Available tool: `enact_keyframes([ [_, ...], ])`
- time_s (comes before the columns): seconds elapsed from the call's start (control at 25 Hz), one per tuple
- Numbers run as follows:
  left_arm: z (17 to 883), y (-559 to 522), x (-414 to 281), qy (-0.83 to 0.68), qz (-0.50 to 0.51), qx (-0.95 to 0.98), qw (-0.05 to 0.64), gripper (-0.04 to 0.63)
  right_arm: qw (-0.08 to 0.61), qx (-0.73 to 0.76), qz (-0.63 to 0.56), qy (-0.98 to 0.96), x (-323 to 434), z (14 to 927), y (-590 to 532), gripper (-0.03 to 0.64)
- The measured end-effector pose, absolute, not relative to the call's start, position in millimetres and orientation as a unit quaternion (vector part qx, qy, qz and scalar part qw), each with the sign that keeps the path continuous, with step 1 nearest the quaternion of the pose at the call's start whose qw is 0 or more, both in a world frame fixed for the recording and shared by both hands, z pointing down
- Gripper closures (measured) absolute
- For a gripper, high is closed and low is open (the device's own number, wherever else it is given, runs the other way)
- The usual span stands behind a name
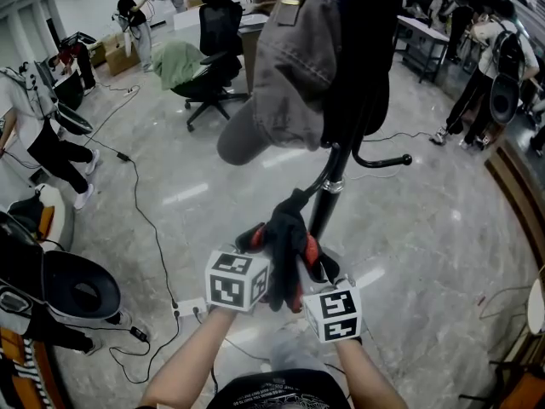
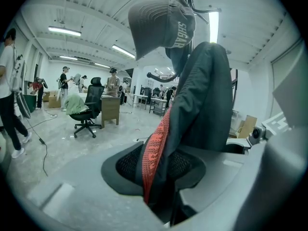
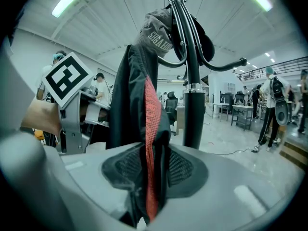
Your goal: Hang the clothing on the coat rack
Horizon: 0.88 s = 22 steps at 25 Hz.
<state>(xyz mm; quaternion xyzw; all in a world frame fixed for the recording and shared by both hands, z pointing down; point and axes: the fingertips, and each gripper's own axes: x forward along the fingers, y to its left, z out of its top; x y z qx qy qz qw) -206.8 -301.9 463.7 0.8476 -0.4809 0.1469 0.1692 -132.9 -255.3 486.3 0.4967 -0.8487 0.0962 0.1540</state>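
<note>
Far left of the coat rack (image 1: 329,196): several people standing on a pale glossy floor (image 1: 426,237), with black cables (image 1: 153,228) trailing across it towards the rack's base. Also left of the rack and further back is a black office chair (image 1: 213,49) with a green cloth (image 1: 177,62) draped over it.

Just left of the rack pole: left gripper (image 2: 159,165), marker cube on top. Jaws apart, with the lower edge of the dark jacket (image 1: 285,228) hanging between them. Mesh pads show on either side of the fabric, which is not pinched.

On the rack: the jacket is black with a red knit strip down its edge. It hangs from the upper hooks and falls alongside the pole. A grey cap (image 1: 281,83) sits on a hook above it, brim towards the left.

Just right of the jacket's hem, close against the pole: right gripper (image 3: 151,170). Jaws also spread, with the same hem dangling loose in the gap. The two grippers are side by side, nearly touching.

Right of the rack: more people, well apart from it.
</note>
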Motion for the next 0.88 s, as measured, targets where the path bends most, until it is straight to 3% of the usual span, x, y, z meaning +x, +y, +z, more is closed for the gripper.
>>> enact_keyframes([
  [0.88, 457.4, -283.4, -215.7, -0.489, 0.147, 0.844, 0.166, 0.469, 0.137, 0.5, 0.107, -0.848, -133.2, 479.0, -241.2, 0.476],
])
